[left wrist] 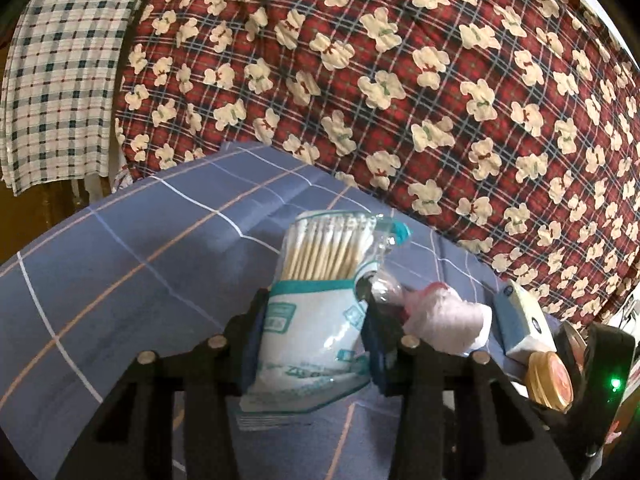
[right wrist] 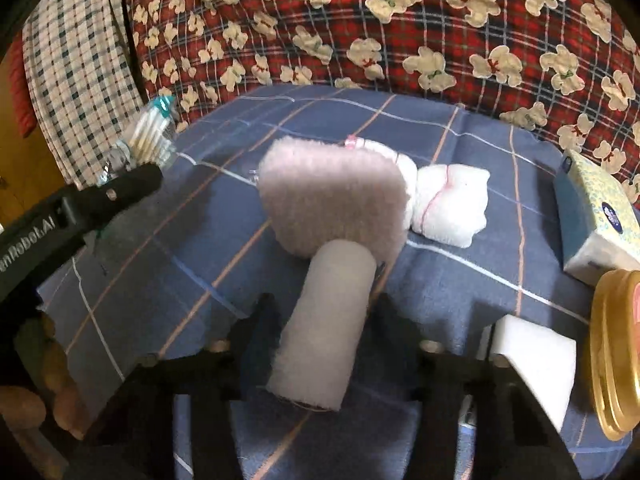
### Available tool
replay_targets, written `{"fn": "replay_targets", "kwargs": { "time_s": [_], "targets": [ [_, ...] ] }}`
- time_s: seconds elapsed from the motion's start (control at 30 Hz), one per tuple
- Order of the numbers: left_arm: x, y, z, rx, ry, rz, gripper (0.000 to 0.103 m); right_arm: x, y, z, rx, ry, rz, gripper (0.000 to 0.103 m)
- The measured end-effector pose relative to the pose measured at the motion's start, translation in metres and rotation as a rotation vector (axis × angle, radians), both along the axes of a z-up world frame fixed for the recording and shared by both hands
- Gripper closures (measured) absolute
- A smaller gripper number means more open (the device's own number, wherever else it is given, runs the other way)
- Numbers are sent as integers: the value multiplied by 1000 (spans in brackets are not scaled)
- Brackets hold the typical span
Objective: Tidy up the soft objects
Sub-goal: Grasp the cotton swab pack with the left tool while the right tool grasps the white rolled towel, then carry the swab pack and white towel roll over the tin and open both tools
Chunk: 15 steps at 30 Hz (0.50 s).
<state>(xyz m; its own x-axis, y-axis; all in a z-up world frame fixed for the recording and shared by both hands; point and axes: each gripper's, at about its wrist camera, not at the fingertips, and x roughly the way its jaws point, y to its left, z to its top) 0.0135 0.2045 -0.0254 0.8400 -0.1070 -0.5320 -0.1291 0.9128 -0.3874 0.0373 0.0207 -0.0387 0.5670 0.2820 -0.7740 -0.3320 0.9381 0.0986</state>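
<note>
Left tool clamps the cotton-swab bag; right tool pinches the plush mushroom's stem.

The gold tin runs off the right edge. The cotton-swab packet hides the left gripper's pads; its print is unreadable.

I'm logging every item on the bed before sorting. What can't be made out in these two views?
- Gold-lidded tin: right wrist view, cut by the frame edge; lid picture unreadable.
- Cotton swab bag: left wrist view, print blurred, lower part hidden by the left claw.
- White foam block: right wrist view, partly behind the right claw.
</note>
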Motion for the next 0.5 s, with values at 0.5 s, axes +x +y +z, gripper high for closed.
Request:
{"fn": "replay_targets", "kwargs": {
  "time_s": [0.5],
  "targets": [
    [-20, -35, 14, 101, -93, 23, 60, -43, -69, 42, 196, -237, 42, 69]
  ]
}}
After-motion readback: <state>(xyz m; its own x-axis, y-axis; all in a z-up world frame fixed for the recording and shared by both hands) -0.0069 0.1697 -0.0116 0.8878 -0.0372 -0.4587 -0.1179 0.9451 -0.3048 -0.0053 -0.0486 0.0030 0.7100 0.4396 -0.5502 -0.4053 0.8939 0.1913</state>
